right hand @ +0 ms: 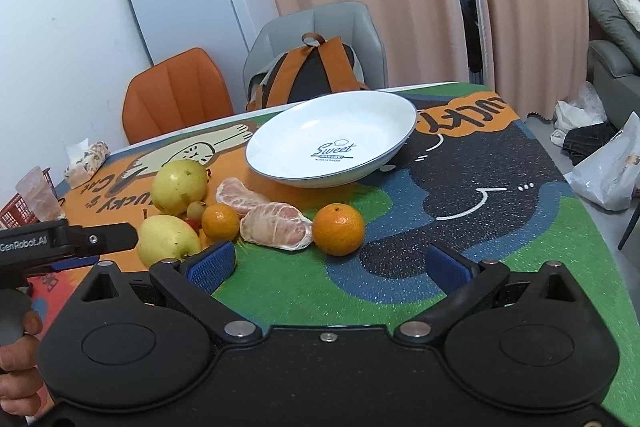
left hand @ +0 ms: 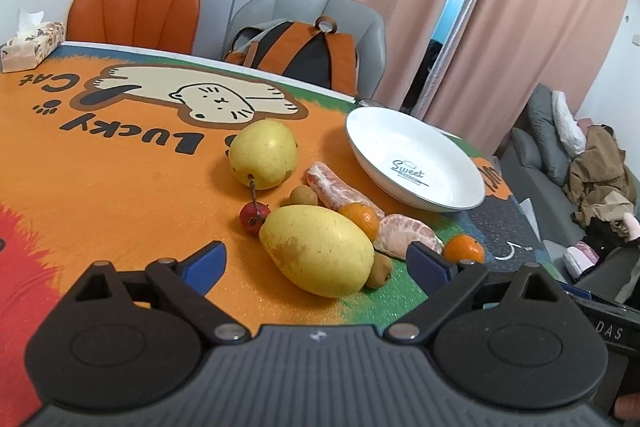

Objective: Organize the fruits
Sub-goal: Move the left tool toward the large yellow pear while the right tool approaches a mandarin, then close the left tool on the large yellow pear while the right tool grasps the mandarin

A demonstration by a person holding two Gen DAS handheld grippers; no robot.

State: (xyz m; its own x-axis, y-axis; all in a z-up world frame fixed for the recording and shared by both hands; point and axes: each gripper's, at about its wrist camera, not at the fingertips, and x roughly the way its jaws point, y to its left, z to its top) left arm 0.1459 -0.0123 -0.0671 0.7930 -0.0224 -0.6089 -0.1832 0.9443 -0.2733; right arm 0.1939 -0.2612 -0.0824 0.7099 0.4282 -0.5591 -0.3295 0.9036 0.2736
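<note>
Fruit lies in a cluster on the cat-print table mat. Nearest to my left gripper (left hand: 316, 259) is a long yellow fruit (left hand: 316, 255); the blue pads stand wide on either side of its near end, not touching it. Behind it are a round yellow pear (left hand: 264, 155), a small red fruit (left hand: 253, 218), two peeled pomelo segments (left hand: 340, 187), two mandarins (left hand: 362, 219) and small brown fruits (left hand: 303, 195). The white "Sweet" plate (left hand: 400, 147) is empty. My right gripper (right hand: 329, 265) is open and empty, just short of a mandarin (right hand: 339, 229) and a pomelo segment (right hand: 276, 225).
A tissue box (left hand: 32, 45) sits at the far left corner. Behind the table stand an orange chair (left hand: 136, 7) and a grey chair with a backpack (left hand: 304, 55). A red basket and a cup (right hand: 36, 187) are at the left; the table's edge runs close on the right.
</note>
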